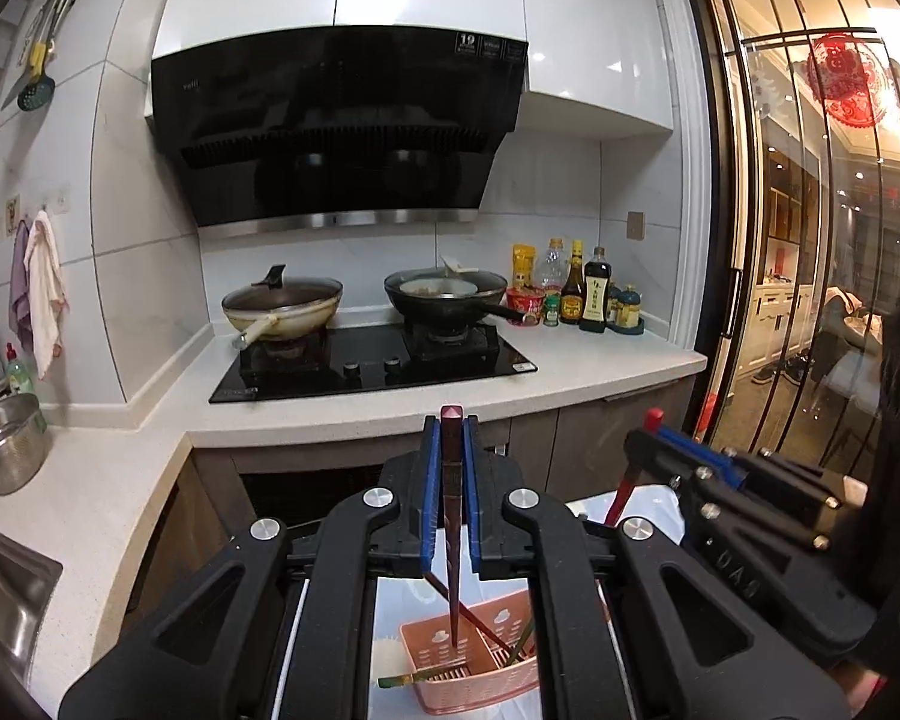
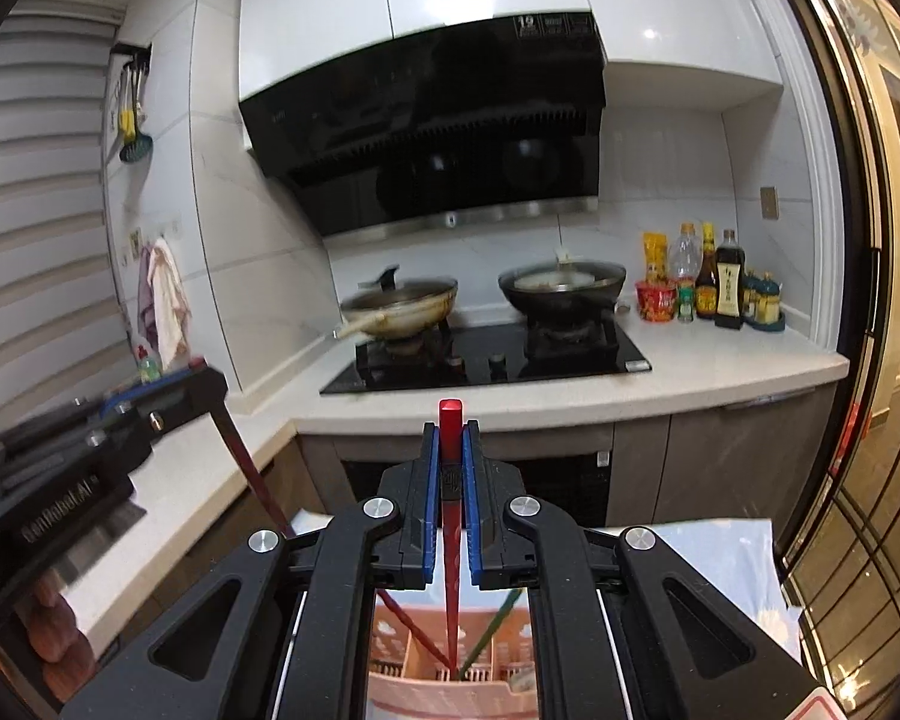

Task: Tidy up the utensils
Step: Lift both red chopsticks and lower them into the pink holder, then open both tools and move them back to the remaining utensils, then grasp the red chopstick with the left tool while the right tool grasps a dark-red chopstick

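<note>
My left gripper [image 1: 451, 438] is shut on a dark brown chopstick [image 1: 452, 516] held upright, its tip down in a pink perforated utensil basket [image 1: 480, 669]. My right gripper [image 2: 450, 438] is shut on a red chopstick [image 2: 451, 516], also upright with its tip in the same pink basket [image 2: 450, 690]. The basket holds other chopsticks, red-brown and green ones [image 1: 513, 651]. The right gripper shows at the right of the left wrist view [image 1: 654, 429]. The left gripper shows at the left of the right wrist view [image 2: 204, 378].
The basket sits on a white surface [image 1: 648, 507] below me. Ahead is a counter [image 1: 600, 366] with a black gas hob [image 1: 372, 366], two pans [image 1: 282, 306] [image 1: 447, 294] and sauce bottles [image 1: 594, 291]. A steel pot [image 1: 6, 444] and sink [image 1: 6, 588] lie left. A glass door [image 1: 810, 240] is right.
</note>
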The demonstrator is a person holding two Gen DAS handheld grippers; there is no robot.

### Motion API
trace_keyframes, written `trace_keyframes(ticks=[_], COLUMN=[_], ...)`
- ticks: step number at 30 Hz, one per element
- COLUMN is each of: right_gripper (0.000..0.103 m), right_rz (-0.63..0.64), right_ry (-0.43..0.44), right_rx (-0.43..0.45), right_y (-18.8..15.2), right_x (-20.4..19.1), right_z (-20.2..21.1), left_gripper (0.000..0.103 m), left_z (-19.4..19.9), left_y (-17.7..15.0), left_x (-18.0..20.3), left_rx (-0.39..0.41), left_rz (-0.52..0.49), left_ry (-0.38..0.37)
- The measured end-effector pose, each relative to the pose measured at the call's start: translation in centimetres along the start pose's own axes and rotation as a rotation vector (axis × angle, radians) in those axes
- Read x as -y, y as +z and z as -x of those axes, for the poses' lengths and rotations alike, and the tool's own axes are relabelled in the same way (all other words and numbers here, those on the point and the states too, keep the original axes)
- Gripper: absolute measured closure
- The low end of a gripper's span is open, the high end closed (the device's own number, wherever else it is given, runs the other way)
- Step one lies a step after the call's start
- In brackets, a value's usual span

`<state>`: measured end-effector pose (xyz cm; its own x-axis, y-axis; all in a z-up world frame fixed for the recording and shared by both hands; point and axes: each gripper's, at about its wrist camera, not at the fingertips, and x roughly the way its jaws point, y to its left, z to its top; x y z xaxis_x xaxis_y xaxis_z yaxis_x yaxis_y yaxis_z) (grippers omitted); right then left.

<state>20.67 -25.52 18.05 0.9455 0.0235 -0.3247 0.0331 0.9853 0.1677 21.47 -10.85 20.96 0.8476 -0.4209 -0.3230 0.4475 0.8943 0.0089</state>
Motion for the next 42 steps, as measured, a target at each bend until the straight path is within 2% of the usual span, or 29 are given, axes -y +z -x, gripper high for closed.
trace_keyframes(ticks=[2, 4, 5, 9, 14, 20, 24, 28, 34, 42], right_gripper=[0.096, 0.089, 0.087, 0.077, 0.064, 0.061, 0.061, 0.061, 0.061, 0.061], right_rz=[0.000, -0.006, -0.008, -0.006, 0.017, 0.060, 0.095, 0.094, 0.033, -0.012], right_ry=[-0.009, -0.016, -0.019, -0.030, -0.053, -0.071, -0.086, -0.094, -0.082, -0.089], right_rx=[-0.035, -0.044, -0.045, -0.021, -0.001, -0.054, -0.121, -0.212, -0.351, -0.470], right_y=[-1.2, -2.1, -2.3, -2.6, -4.0, -8.3, -12.9, -17.8, -24.5, -30.0], right_x=[0.2, 0.4, 0.6, 0.8, 0.7, 0.4, 0.0, -0.1, 0.3, 0.4], right_z=[-0.8, -0.9, -0.6, 1.3, 4.4, 8.4, 11.1, 13.3, 15.3, 15.4], left_gripper=[0.095, 0.094, 0.089, 0.052, 0.040, 0.034, 0.028, 0.028, 0.028, 0.028], left_z=[-0.3, -0.4, -0.3, 0.9, 3.4, 6.6, 8.5, 9.5, 10.4, 10.7], left_y=[-0.9, -1.4, -1.7, -2.2, -3.5, -7.1, -10.8, -15.6, -21.9, -28.1], left_x=[-0.3, -0.6, -0.7, -0.9, -0.7, -0.2, 0.5, 1.6, 2.9, 4.4], left_rx=[-0.023, -0.034, -0.040, -0.030, -0.019, -0.055, -0.103, -0.192, -0.326, -0.463], left_rz=[0.012, 0.023, 0.027, 0.045, 0.040, 0.035, 0.032, 0.014, 0.032, 0.042], left_ry=[-0.001, 0.002, 0.008, 0.041, 0.059, 0.061, 0.064, 0.080, 0.035, -0.001])
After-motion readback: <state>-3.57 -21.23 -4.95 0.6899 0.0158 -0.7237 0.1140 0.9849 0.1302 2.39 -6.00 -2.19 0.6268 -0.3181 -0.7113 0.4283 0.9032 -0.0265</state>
